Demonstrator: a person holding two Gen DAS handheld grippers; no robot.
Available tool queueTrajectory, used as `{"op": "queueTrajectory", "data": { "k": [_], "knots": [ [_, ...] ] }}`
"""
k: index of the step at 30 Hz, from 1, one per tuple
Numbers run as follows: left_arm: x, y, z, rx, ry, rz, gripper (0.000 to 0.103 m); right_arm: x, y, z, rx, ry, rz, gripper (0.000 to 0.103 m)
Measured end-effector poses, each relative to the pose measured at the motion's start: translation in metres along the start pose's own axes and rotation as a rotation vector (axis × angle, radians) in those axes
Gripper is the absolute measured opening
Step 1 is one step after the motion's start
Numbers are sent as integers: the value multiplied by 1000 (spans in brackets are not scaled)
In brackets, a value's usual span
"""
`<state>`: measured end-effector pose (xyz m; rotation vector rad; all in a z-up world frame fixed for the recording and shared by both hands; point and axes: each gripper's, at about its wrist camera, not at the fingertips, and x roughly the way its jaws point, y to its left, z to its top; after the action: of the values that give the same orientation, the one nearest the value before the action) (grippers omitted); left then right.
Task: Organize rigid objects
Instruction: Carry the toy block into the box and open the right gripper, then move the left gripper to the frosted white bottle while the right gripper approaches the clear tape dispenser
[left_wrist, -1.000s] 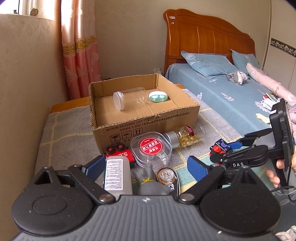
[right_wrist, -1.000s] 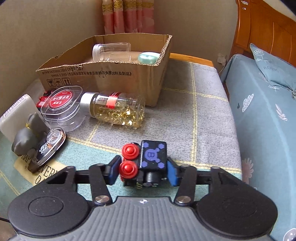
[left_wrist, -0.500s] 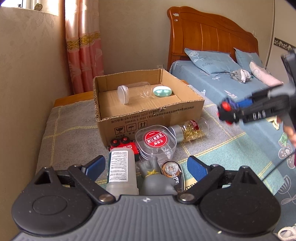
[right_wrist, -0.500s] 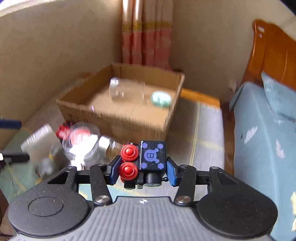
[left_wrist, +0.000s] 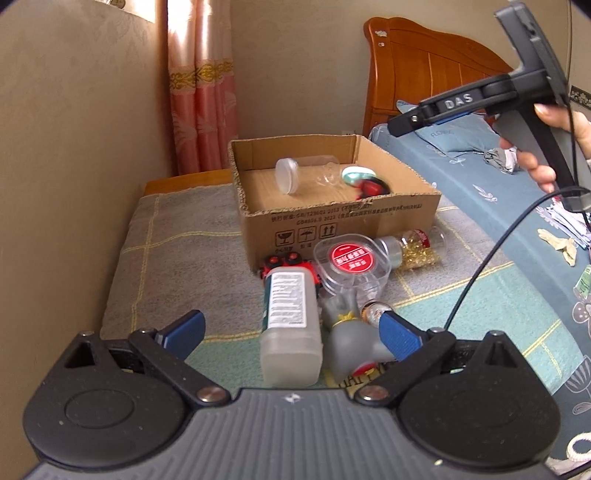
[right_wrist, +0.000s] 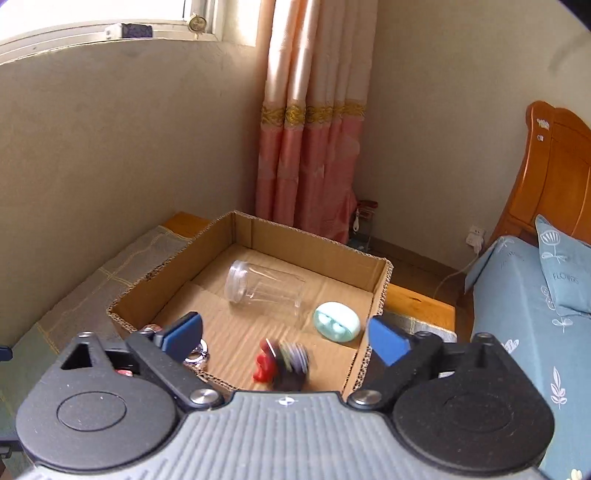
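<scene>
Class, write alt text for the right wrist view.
The right gripper, jaws opening with nothing between them, hangs over an open cardboard box holding a blurred red-and-black toy block, a clear plastic jar lying on its side and a mint-green oval case.

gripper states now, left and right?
Left gripper: opening, nothing gripped; white bottle lies between the jaws.
Right gripper: opening, empty; toy dropped into box.

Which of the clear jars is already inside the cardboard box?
The empty clear jar with the white lid, lying on its side in the cardboard box. The capsule-filled jar and the red-labelled clear tub lie outside, in front of it.
</scene>
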<state>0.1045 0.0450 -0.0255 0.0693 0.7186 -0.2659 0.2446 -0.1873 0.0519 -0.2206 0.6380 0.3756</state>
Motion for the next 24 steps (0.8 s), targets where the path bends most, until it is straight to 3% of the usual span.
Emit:
{"op": "queueTrajectory", "data": {
  "k": [7,12,19,24],
  "knots": [
    [8,7,-5,-21,12,23,100,-16,20,-28,-21,24,-21,103],
    [16,4,-11,9,20,66,100,-22,35,-61,-17,36,-88,103],
    [31,5,-18,6,47,72,100,-22,43,-110,164,73,-117,103],
    [37,14,-19,-16,58,101,100,-23,47,-134,258,120,-92,103]
  ]
}}
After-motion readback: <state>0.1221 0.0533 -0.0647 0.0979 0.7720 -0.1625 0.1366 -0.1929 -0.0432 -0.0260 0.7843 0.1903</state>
